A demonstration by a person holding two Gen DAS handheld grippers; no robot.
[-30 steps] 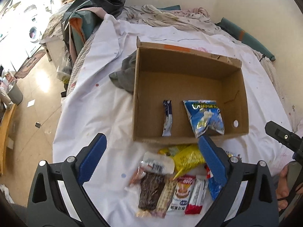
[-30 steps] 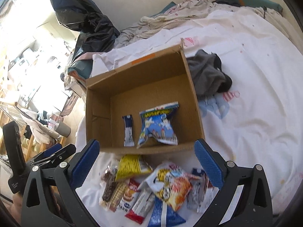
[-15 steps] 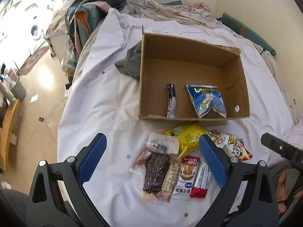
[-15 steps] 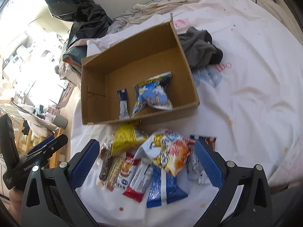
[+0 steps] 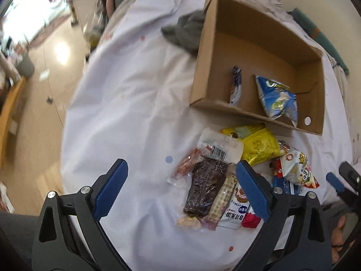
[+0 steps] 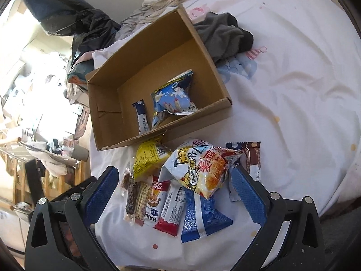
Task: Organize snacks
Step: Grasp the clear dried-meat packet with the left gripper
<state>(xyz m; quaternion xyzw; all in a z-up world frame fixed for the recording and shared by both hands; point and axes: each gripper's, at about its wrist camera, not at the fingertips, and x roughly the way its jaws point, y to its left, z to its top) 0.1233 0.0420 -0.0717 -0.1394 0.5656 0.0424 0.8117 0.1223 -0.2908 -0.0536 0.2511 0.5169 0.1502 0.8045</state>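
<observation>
My left gripper [image 5: 180, 187] has its blue fingers [image 5: 111, 188] spread wide with nothing between them, hovering above the near edge of the snack pile. Just past it lies a dark brown bar [image 5: 205, 190], with a clear-wrapped sausage pack [image 5: 216, 149] overlapping its top end, and a yellow bag [image 5: 257, 145] beyond that.

My right gripper [image 6: 174, 194] is spread wide too, gripping nothing, above the same pile from the other side. Between its fingers [image 6: 247, 195] I see a puffed white-and-orange chip bag [image 6: 198, 167] lying on top of a blue-and-white flat pack [image 6: 203, 214], with a red-and-white bar [image 6: 172, 205] just beside it on the left. A brown-and-white wafer pack [image 6: 251, 158] sits to the right of the chip bag.

Beyond the pile stands the open cardboard box [image 6: 108, 110], on the white sheet [image 6: 293, 103]. Inside it lie a blue chip bag [image 6: 174, 98] and, just beside it, a slim blue-and-white stick pack [image 6: 142, 117]. A grey cloth [image 6: 223, 36] is bunched against the box's far side.
</observation>
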